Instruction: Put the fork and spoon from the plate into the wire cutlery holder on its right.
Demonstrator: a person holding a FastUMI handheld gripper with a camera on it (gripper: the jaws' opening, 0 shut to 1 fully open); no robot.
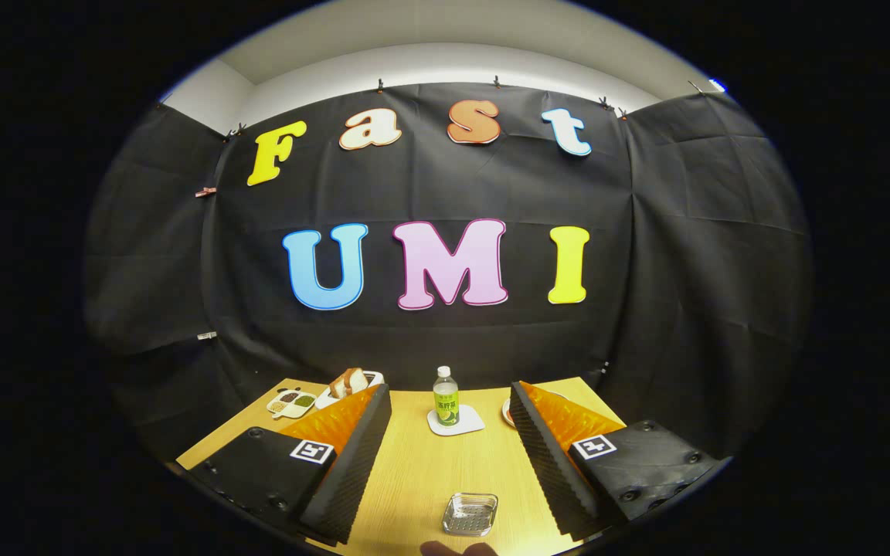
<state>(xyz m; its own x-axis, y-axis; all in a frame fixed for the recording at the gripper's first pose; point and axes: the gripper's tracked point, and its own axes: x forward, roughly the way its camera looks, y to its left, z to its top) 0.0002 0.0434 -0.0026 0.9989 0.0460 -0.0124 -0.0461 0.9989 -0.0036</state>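
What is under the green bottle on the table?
The green bottle stands on a white coaster, beyond the open, empty tool. Table under the coaster is covered.

We see a wooden table (422,463) with a pale, warm grain, standing against a wall of black cloth (692,255). The cloth is creased and hangs in panels that wrap around both sides of the table, held along its top edge by small clips (497,80). Above the cloth we see a plain white wall (445,66) and a strip of ceiling (460,27), evenly lit from overhead.
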